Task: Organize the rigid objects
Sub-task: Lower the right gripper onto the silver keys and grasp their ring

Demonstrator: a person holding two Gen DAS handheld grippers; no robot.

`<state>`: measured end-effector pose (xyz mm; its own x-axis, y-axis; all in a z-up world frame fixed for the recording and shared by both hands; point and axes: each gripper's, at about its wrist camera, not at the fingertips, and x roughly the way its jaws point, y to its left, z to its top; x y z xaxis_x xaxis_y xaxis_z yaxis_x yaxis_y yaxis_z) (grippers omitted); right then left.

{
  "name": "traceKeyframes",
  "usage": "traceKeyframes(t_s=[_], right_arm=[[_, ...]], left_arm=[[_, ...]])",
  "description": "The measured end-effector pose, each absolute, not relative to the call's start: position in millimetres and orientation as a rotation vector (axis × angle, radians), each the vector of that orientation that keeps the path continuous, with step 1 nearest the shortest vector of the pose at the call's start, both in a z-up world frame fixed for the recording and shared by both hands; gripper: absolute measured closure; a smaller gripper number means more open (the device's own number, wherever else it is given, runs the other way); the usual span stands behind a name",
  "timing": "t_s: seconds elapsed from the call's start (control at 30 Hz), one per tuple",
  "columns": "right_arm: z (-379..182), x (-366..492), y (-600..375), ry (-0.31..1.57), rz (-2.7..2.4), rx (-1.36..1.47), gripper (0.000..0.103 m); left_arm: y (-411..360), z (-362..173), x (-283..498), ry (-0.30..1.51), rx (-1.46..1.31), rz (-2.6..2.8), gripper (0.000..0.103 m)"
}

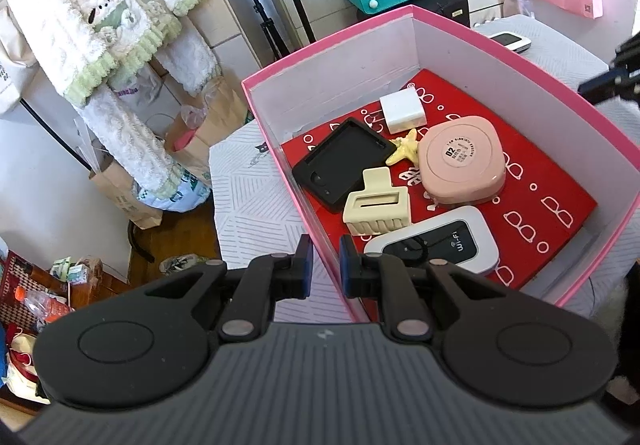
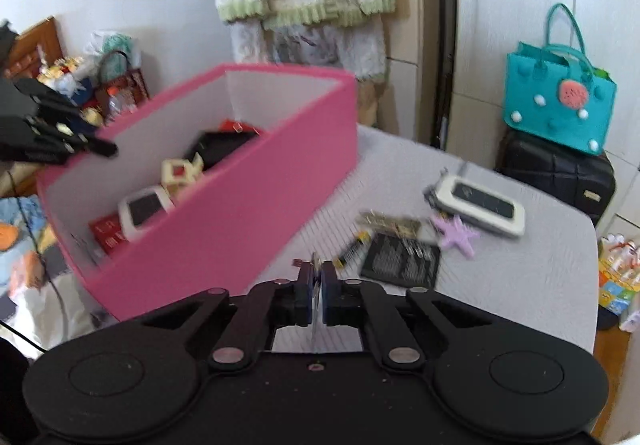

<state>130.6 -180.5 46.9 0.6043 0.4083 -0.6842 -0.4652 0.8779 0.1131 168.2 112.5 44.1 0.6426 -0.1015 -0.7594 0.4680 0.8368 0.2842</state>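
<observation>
A table [image 2: 500,297] with a white, line-patterned cover carries everything. The pink box [image 2: 248,205] stands on its left part, open at the top. On the cover to the right of the box lie a black mesh tray [image 2: 404,261] with paper clips in it, a small dark tube [image 2: 354,247] just beside the tray, a gold-coloured clip [image 2: 390,223] behind it, a lilac starfish [image 2: 458,235], and a white device [image 2: 480,205] with a dark screen, touching the starfish. The picture is blurred, so finer details cannot be told.
</observation>
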Motion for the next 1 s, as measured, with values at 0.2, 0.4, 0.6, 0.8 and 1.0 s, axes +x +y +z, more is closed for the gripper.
traceKeyframes(t_s=[0.2, 0.4, 0.6, 0.8, 1.0], right_arm=[[79.7, 137.5, -164.9, 0.712, 0.571, -0.111, 0.102], [62.8, 149.2, -159.2, 0.824, 0.559, -0.132, 0.094], [25.7, 156.5, -178.0, 0.925, 0.462, -0.033, 0.079], [7.2, 159.8, -187.5, 0.95, 0.431, 0.055, 0.064], [-3.1, 170.2, -179.9, 0.936, 0.39, 0.045, 0.062]], left_arm=[[113.0, 44.8, 170.4, 0.831, 0.498, -0.355, 0.09], [114.4, 43.7, 167.9, 0.817, 0.494, -0.366, 0.09], [115.6, 44.2, 167.1, 0.813, 0.501, -0.377, 0.09], [116.0, 44.5, 167.4, 0.81, 0.504, -0.381, 0.09], [115.0, 44.2, 166.0, 0.806, 0.516, -0.388, 0.09]])
